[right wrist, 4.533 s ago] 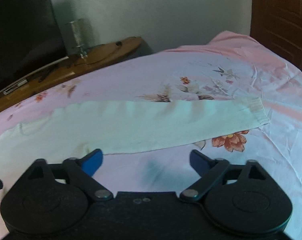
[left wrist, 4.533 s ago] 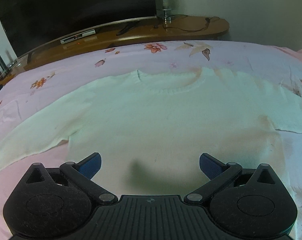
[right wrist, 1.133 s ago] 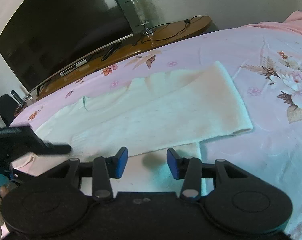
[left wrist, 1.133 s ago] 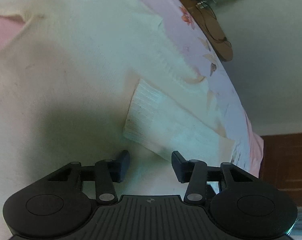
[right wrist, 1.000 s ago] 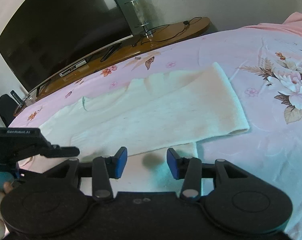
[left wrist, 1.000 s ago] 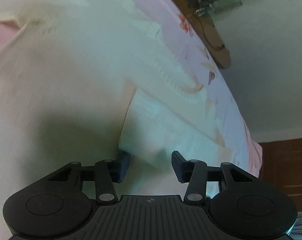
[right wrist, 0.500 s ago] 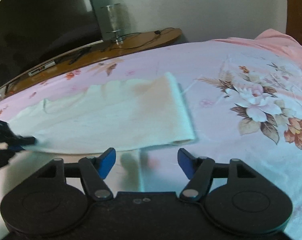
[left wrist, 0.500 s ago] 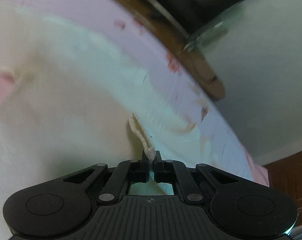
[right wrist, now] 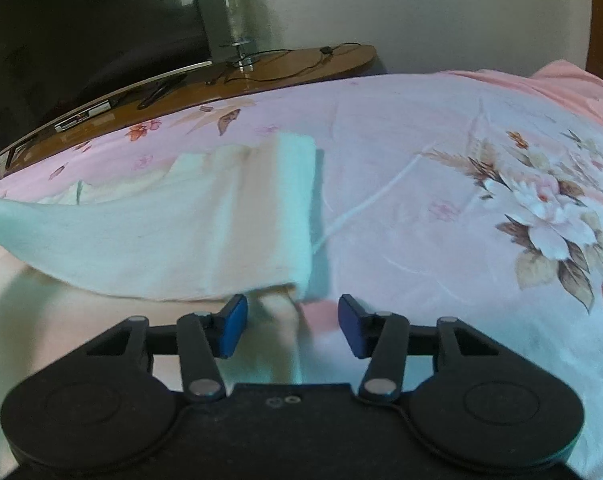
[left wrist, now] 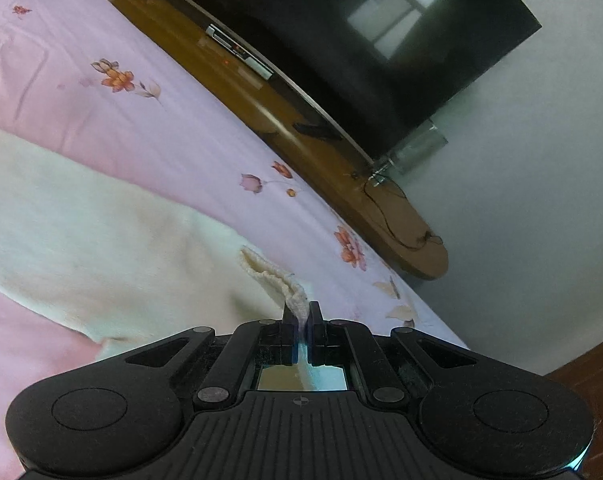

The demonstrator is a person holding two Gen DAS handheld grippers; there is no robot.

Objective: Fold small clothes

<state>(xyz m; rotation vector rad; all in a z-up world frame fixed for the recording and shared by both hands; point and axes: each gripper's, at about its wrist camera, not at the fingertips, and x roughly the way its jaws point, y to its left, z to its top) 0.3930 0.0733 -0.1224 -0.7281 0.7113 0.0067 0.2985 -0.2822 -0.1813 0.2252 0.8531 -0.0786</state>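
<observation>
Bed [right wrist: 441, 152] with pink floral sheet fills everything ahead of both tools; long wooden desk [left wrist: 397, 216] and dark TV [left wrist: 381, 40] beyond its far edge. Cream knit sweater [right wrist: 149, 240] lies flat on the sheet, one sleeve [right wrist: 261, 208] already folded across the body, ahead of and slightly left of the right hand-held gripper [right wrist: 292, 325]. Judged soft, light, limp and stretchy: it will sag and drag, not slide clean, so best taken at ribbed edges or firm fold corners. Left hand-held gripper [left wrist: 301, 322] is clamped tight on the ribbed cuff [left wrist: 277, 280], which rises straight from its tips, cloth trailing off left. Right hand-held gripper: jaws have just been closing, pads apart, the sweater's side edge between them but not pinched as far as visible.
</observation>
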